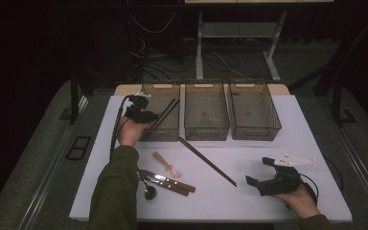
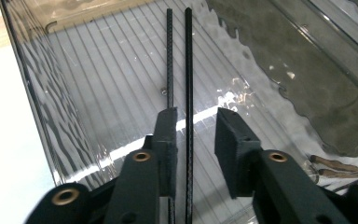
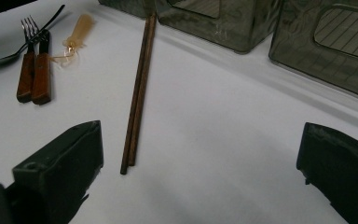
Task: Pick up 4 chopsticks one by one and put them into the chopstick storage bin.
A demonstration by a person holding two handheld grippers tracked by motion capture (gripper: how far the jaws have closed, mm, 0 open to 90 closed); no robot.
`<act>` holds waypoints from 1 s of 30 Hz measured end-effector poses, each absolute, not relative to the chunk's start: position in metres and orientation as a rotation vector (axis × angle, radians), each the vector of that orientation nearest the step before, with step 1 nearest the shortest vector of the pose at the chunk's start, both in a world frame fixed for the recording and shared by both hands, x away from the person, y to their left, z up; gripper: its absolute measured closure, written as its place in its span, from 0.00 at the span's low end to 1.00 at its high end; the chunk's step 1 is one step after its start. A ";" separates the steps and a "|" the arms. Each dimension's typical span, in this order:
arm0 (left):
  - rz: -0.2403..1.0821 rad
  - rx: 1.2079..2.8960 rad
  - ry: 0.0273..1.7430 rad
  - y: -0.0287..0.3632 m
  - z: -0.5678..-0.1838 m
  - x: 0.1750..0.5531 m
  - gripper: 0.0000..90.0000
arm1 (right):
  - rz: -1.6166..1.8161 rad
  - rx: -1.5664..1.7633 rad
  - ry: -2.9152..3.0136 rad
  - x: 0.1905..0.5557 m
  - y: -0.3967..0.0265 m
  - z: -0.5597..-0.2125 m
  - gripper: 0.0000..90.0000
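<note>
With its jaws parted and no pad pressing, the left gripper (image 2: 193, 133) has let go of the black chopsticks (image 2: 188, 70), which lie in the left bin (image 1: 159, 111), one between the jaws. Right gripper (image 1: 261, 171) rests wide open on the table (image 1: 268, 143) near the brown chopsticks (image 3: 137, 93).

The left gripper (image 1: 143, 114) is black and blocky, with a thick black cable trailing from it toward 7 o'clock. Its squared matte fingers (image 2: 167, 140) hang on links pinned with brass-coloured rivets. The right gripper (image 1: 261, 171) is black too, topped at 1 o'clock by a pale grey three-cornered plate dotted with small dark screws. The left arm wears an olive-green sleeve
</note>
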State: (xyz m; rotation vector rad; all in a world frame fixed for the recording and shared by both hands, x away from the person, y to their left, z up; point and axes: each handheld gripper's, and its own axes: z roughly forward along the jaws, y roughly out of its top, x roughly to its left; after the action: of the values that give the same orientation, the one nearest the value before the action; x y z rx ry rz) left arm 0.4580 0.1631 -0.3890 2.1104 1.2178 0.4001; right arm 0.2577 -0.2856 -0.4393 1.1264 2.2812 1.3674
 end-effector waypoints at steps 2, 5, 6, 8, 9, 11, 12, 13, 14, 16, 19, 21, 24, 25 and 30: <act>0.400 2.097 1.193 0.162 -0.387 0.456 0.67 | 1.367 1.129 2.281 0.258 -0.286 -0.439 0.01; 0.404 2.074 1.155 0.163 -0.381 0.451 0.62 | 1.366 1.127 2.281 0.258 -0.285 -0.439 0.01; 0.396 2.071 1.138 0.163 -0.378 0.449 0.61 | 1.366 1.127 2.281 0.258 -0.285 -0.439 0.01; 0.385 2.051 1.117 0.164 -0.375 0.445 0.57 | 1.367 1.127 2.280 0.258 -0.285 -0.439 0.01; 0.370 2.052 1.104 0.164 -0.373 0.442 0.55 | 1.367 1.129 2.280 0.258 -0.285 -0.439 0.01; 0.362 2.046 1.079 0.165 -0.371 0.438 0.52 | 1.364 1.130 2.280 0.258 -0.285 -0.440 0.01; 0.359 2.045 1.060 0.165 -0.370 0.434 0.51 | 1.364 1.130 2.279 0.258 -0.285 -0.440 0.01; 0.350 2.039 1.046 0.166 -0.369 0.431 0.50 | 1.365 1.130 2.279 0.258 -0.285 -0.440 0.01; 0.341 2.037 1.031 0.166 -0.369 0.427 0.48 | 1.364 1.129 2.281 0.258 -0.285 -0.440 0.01; 0.337 2.032 0.994 0.167 -0.369 0.419 0.47 | 1.364 1.131 2.277 0.258 -0.285 -0.440 0.01; 0.309 2.028 0.956 0.167 -0.372 0.406 0.44 | 1.359 1.136 2.277 0.259 -0.285 -0.440 0.01; 0.301 2.025 0.934 0.166 -0.374 0.396 0.42 | 1.359 1.140 2.279 0.259 -0.285 -0.440 0.01; 0.293 2.019 0.893 0.165 -0.374 0.382 0.40 | 1.360 1.145 2.277 0.259 -0.285 -0.440 0.01; 0.288 2.011 0.882 0.165 -0.375 0.378 0.39 | 1.361 1.146 2.275 0.260 -0.286 -0.440 0.01; 0.287 2.026 0.833 0.162 -0.377 0.358 0.34 | 1.360 1.170 2.270 0.261 -0.286 -0.441 0.01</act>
State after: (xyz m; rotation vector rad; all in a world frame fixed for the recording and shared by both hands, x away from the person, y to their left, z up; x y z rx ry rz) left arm 0.3582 0.1617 -0.3767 2.0255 0.8334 0.2866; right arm 0.2610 -0.2858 -0.4408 1.1704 2.2703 1.3604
